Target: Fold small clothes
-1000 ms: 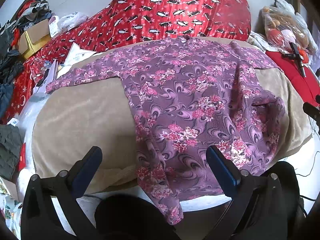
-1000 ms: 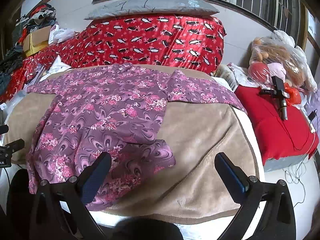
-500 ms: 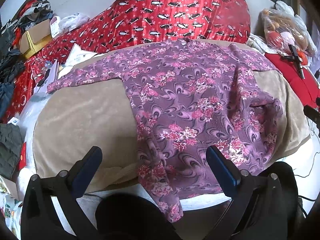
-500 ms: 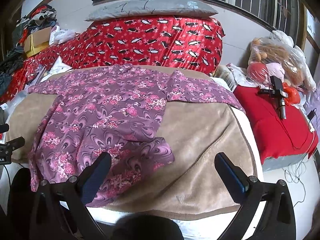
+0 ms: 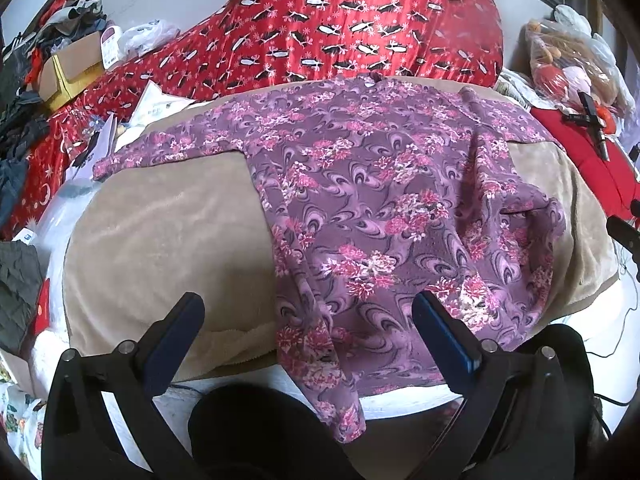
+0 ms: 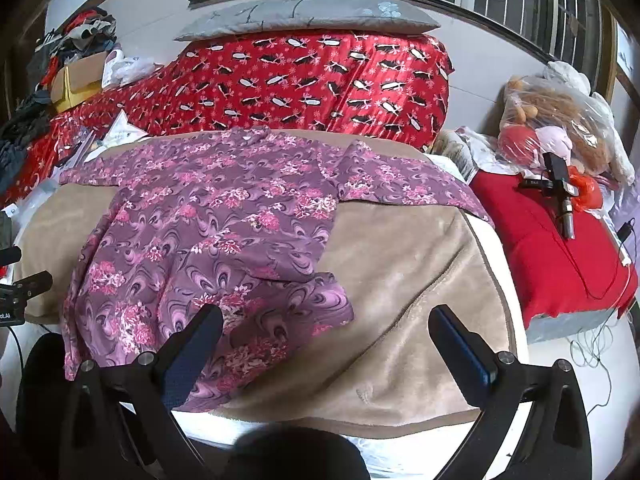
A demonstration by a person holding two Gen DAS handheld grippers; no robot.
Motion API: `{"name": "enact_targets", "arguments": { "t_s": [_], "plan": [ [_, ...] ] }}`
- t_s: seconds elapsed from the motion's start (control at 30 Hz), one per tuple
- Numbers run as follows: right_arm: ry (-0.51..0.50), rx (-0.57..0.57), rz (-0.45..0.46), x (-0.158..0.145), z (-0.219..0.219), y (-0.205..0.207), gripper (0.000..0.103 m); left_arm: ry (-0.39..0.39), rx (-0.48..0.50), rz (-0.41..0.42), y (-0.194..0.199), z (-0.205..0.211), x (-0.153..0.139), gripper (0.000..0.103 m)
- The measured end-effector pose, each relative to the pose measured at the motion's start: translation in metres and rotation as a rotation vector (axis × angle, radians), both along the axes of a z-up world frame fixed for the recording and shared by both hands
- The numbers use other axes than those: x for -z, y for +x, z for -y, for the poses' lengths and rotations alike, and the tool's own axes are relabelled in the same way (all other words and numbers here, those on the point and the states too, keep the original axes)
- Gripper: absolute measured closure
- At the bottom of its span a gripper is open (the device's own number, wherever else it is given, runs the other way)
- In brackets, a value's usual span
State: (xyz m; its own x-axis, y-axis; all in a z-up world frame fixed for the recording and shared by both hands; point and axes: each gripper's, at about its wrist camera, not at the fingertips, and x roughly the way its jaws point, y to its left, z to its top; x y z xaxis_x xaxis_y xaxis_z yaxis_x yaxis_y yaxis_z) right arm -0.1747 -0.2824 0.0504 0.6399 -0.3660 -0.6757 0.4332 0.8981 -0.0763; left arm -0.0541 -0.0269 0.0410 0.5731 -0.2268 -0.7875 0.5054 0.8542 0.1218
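Left gripper [image 5: 306, 312]: wide open, empty, hovering at the near edge over the hem, gripping nothing.
Right gripper [image 6: 326, 322]: spread wide too, nothing between the blue pads [image 6: 460, 346], poised above the near right hem corner and bare blanket.
Purple floral top [image 5: 384, 208]: laid out flat-ish on the tan blanket [image 5: 160, 232], collar far, hem near, both sleeves stretched out to the sides.
Left sleeve [image 5: 168, 150]: out straight, not tucked in.
Right sleeve [image 6: 404, 180]: out flat toward the red cushion [image 6: 560, 248], not folded.
Hem: near left corner dangling off the bed edge [image 5: 344, 420]; near right corner flapped out sideways on the blanket [image 6: 316, 300], a touch rumpled.
Done so far: spreading only, by the look of it; no fold visible anywhere.
Still to come: sleeves in, sides over, then bottom up toward the collar, probably the whole folding job.
Likely step now: lining up for a first grab at the hem or a last smoothing pass.
Surroundings: red patterned quilt [image 6: 312, 84] behind, grey pillow [image 6: 304, 18] on top, bagged stuffed toys [image 6: 556, 128] far right, cardboard box [image 5: 74, 68] far left.
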Motion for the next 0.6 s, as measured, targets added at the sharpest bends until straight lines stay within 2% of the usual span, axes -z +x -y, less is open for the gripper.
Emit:
{"name": "enact_targets", "arguments": {
  "t_s": [0.17, 0.23, 0.33, 0.43, 0.53, 0.6],
  "plan": [
    [0.043, 0.001, -0.004, 0.004, 0.008, 0.006, 0.001, 0.007, -0.011, -0.022, 0.009, -0.002, 0.005, 0.0],
    [0.067, 0.014, -0.015, 0.008, 0.015, 0.009, 0.001, -0.001, -0.03, -0.055, 0.02, -0.007, 0.007, 0.0],
    [0.125, 0.056, -0.046, 0.022, 0.036, 0.011, 0.004, 0.001, -0.073, -0.131, 0.039, -0.019, 0.016, 0.0],
    [0.225, 0.095, -0.078, 0.042, 0.06, 0.013, 0.008, 0.004, -0.104, -0.2, 0.049, -0.03, 0.028, 0.0],
    [0.304, 0.096, -0.093, 0.06, 0.072, 0.017, 0.01, -0.011, -0.064, -0.312, 0.048, -0.029, 0.047, 0.0],
    [0.332, 0.082, -0.105, 0.07, 0.075, 0.026, 0.011, 0.007, -0.019, -0.375, 0.042, -0.021, 0.061, 0.0]
  ]
}}
